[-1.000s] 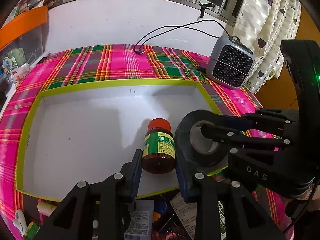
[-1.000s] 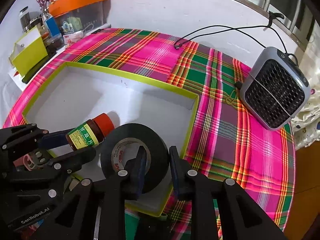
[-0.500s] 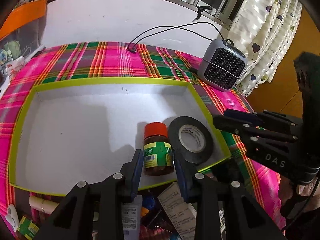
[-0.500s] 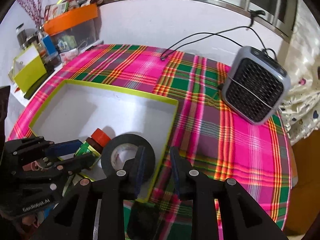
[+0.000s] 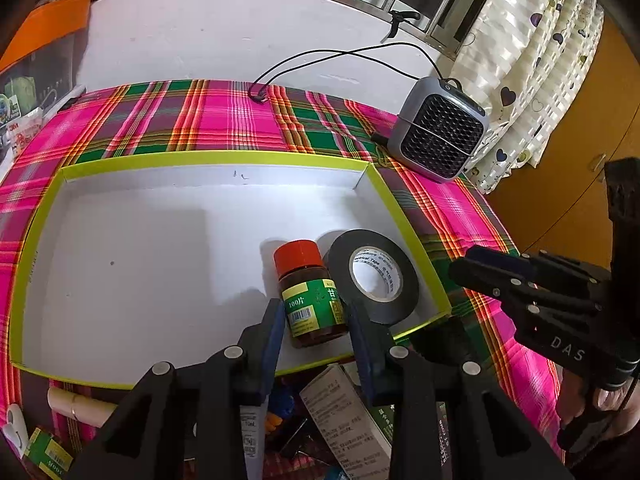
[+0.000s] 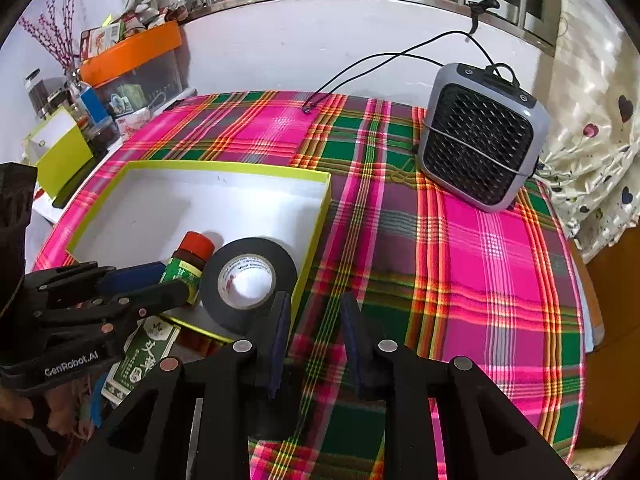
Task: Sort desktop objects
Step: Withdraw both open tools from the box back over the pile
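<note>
Glass bottle (image 5: 313, 296), red-capped, lies in the matte tray (image 5: 408, 216) between my left gripper (image 5: 316, 322) pads; contact unclear. Glossy black tape ring (image 5: 370, 280) lies flat just beside it. My right gripper (image 6: 314, 334) hangs empty, slightly parted.

The tablecloth (image 6: 460, 264) is woven plaid cloth, matt. The shallow box (image 5: 48, 216), toward nine o'clock of the fan, looks like smooth matt cardboard, white inside with a lime rim. The bottle (image 5: 310, 300) is glossy amber, glass or plastic, with a smooth red plastic cap and a shiny paper label. The tape roll (image 5: 372, 280), at its three o'clock, is smooth, slightly glossy black vinyl. The fan (image 6: 480, 148) has a matt grey plastic shell and black mesh grille.
</note>
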Demonstrator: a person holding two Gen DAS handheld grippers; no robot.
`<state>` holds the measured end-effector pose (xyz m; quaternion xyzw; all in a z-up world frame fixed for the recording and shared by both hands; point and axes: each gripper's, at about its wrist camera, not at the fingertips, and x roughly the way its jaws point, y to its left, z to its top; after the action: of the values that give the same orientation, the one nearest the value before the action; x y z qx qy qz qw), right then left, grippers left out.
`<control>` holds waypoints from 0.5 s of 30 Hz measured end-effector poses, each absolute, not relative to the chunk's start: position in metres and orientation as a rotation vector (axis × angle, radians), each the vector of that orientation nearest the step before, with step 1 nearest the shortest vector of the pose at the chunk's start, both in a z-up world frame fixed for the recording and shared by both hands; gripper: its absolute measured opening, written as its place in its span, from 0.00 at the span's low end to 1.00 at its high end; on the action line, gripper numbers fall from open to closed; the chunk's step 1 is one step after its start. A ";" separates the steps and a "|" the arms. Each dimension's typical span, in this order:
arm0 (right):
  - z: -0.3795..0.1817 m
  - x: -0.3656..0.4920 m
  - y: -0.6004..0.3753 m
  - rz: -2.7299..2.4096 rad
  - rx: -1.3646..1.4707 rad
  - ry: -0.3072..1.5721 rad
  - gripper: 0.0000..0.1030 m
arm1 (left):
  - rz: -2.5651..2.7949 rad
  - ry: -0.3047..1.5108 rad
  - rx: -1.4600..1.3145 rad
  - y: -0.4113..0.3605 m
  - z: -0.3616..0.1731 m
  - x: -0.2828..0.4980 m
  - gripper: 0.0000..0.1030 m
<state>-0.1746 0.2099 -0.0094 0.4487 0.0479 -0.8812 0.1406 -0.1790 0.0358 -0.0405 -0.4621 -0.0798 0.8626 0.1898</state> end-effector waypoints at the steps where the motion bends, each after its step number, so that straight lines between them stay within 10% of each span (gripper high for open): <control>1: -0.009 -0.173 0.211 -2.546 1.296 0.135 0.26 | 2.422 -0.229 -1.300 0.035 -0.040 -0.178 0.32; 15: -0.008 -0.140 0.219 -2.533 1.279 0.045 0.26 | 2.478 -0.179 -1.259 0.029 -0.021 -0.151 0.32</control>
<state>-0.1396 0.2189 -0.0075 0.4454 0.0158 -0.8823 0.1514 -0.1506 0.0293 -0.0207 -0.4450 -0.0632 0.8756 0.1771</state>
